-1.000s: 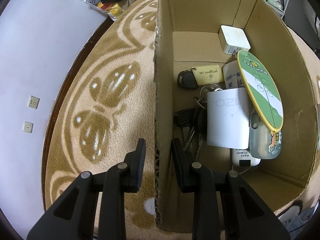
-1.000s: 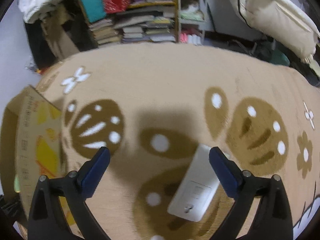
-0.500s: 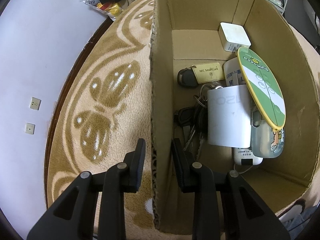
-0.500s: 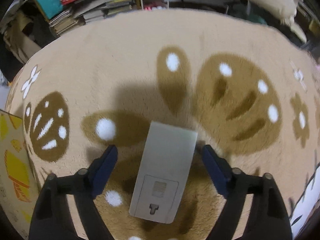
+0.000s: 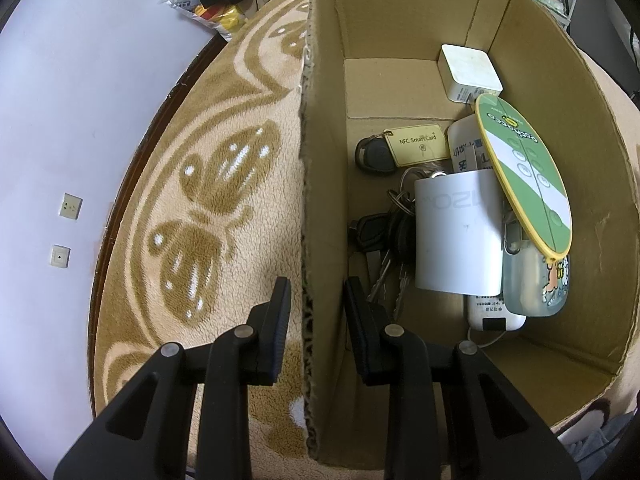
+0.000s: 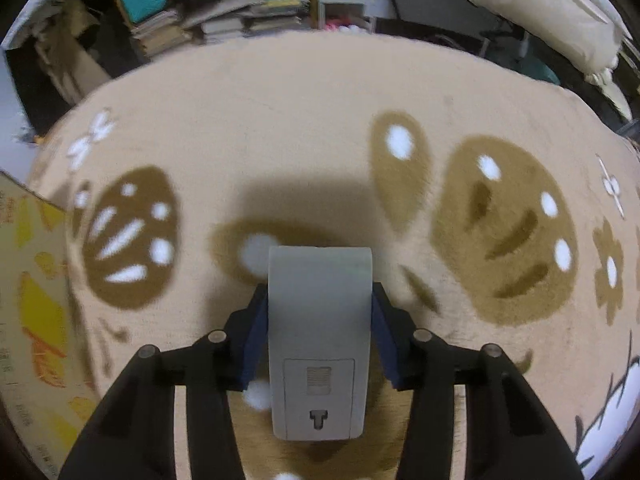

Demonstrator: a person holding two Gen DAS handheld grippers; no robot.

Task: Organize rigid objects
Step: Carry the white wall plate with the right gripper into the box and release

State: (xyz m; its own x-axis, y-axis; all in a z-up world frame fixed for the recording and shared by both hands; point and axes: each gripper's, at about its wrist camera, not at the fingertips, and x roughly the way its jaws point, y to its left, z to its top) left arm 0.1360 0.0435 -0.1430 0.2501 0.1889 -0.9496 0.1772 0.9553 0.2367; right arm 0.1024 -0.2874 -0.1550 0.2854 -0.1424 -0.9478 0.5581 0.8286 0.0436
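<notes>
Between the fingers of the right tool [image 6: 319, 316] a flat grey-white device [image 6: 318, 336] is pinched by its two long sides, its underside label panel turned towards the camera and its far end held out over the patterned carpet [image 6: 280, 120]; whether it rests on the pile or is lifted clear cannot be told. Gripped across the narrow width, it is presumably meant for the box.

At the near left wall of the cardboard box [image 5: 560, 128] the left tool [image 5: 316, 300] is set astride the edge, one finger outside and one inside. The fingers are narrowly spread and small gaps show at the wall, so the box is judged to be steadied rather than clamped.

Inside the box are seen a white square adapter [image 5: 470, 72], a tagged car key [image 5: 374, 155], a key bunch [image 5: 384, 232], a white rectangular device [image 5: 456, 236], a green oval case [image 5: 524, 172] and a translucent cartoon-printed case [image 5: 534, 280], heaped towards the right wall.
</notes>
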